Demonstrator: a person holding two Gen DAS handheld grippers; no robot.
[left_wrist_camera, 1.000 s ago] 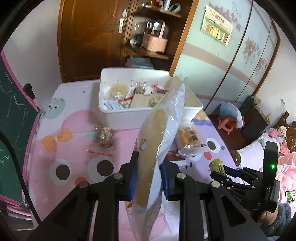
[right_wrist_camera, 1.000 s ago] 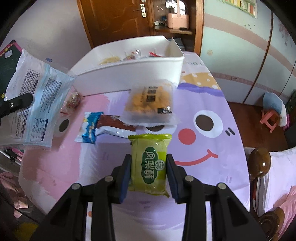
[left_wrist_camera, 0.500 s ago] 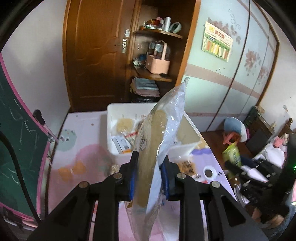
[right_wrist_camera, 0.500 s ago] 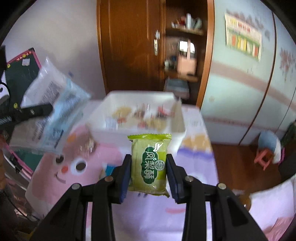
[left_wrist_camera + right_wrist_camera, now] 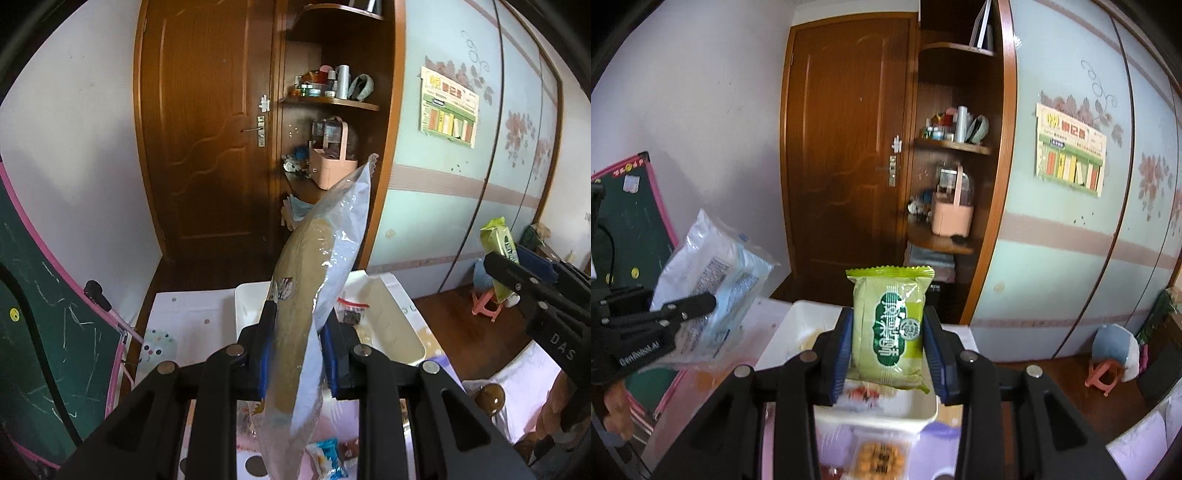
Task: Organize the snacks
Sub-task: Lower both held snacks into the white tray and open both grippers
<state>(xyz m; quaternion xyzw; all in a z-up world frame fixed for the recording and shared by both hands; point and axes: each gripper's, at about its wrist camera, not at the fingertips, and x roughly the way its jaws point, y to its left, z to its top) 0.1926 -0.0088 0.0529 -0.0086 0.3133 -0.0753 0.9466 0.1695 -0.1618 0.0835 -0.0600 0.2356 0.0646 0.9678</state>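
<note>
Both grippers aloft, each loaded with one snack. The left gripper [image 5: 297, 345] has its blue-padded jaws nearly closed on a long clear-plastic pouch with tan contents [image 5: 317, 280], pinched near the pouch's lower third so that the longer upper part leans up and away past the fingertips. The right gripper [image 5: 888, 349] is closed to a slightly wider gap on a flat green foil snack packet with white lettering [image 5: 892, 332], gripped by its two side edges and held upright, face toward the camera. The target, a white rectangular plastic bin [image 5: 400, 325], lies beyond and below the fingertips of both grippers; a few small wrapped items are visible inside (their kinds too small to tell). A clear pack of round golden biscuits [image 5: 881, 458] rests on the pink cartoon-print tablecloth [image 5: 184, 317], under the right gripper and on the near side of the bin. Holding both packs high above the bin rim probably serves to clear the rim before lowering them in; the edge-on grips would suit filing each pack upright among the contents.
</note>
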